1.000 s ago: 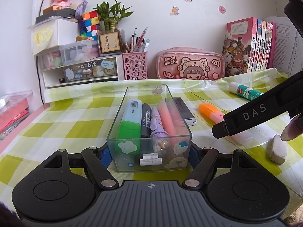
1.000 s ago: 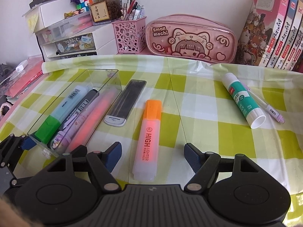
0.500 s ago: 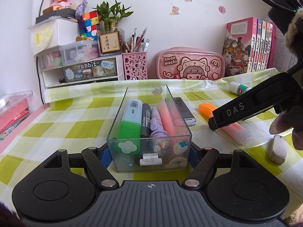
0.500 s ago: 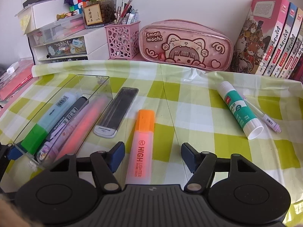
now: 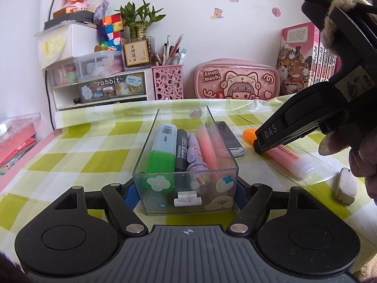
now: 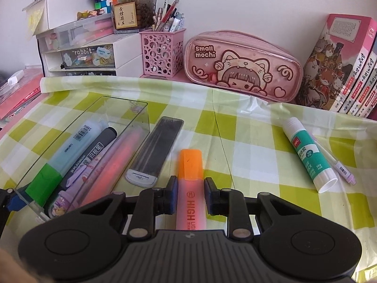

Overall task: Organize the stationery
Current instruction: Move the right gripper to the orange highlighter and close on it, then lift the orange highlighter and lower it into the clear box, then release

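Right gripper jaws clamp the orange highlighter right of the clear box; left gripper jaws grip that box.

right tool clamped on orange highlighter | clear box left | glue stick right

- Clear box sits left on the worktop, markers inside.
- Lead case just right of it; highlighter next.
- Glue stick far right.
- Pencil pouch behind.
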Motion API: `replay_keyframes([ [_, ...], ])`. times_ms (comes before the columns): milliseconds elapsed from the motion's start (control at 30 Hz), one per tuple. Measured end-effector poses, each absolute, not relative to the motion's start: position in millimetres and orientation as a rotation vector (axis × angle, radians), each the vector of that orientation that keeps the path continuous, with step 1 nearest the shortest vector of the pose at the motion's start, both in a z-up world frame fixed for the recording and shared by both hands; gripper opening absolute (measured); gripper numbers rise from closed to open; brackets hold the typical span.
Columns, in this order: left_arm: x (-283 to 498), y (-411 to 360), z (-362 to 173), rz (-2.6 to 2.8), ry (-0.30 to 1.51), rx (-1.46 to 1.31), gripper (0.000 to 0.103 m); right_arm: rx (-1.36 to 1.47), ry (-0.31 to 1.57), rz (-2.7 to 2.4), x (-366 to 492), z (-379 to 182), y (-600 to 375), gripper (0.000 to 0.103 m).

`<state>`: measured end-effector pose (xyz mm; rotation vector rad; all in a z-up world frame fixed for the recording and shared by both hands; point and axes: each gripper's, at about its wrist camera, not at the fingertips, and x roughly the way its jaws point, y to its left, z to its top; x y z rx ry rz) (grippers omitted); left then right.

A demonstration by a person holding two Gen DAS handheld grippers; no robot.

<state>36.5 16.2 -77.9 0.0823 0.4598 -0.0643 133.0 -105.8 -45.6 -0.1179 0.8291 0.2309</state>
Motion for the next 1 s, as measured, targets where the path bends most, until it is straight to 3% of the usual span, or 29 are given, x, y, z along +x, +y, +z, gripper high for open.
replay_keyframes([
  [800,34.8,16.2,-78.3,-0.061,0.456,0.088,0.074,0.437,0.858,0.393,134.1,-5.7,-143.5,0.022],
  [1000,33.0,16.1,-78.4,-0.064,0.455,0.089,0.074,0.445,0.817,0.394,129.7,6.8,-139.6,0.021],
])
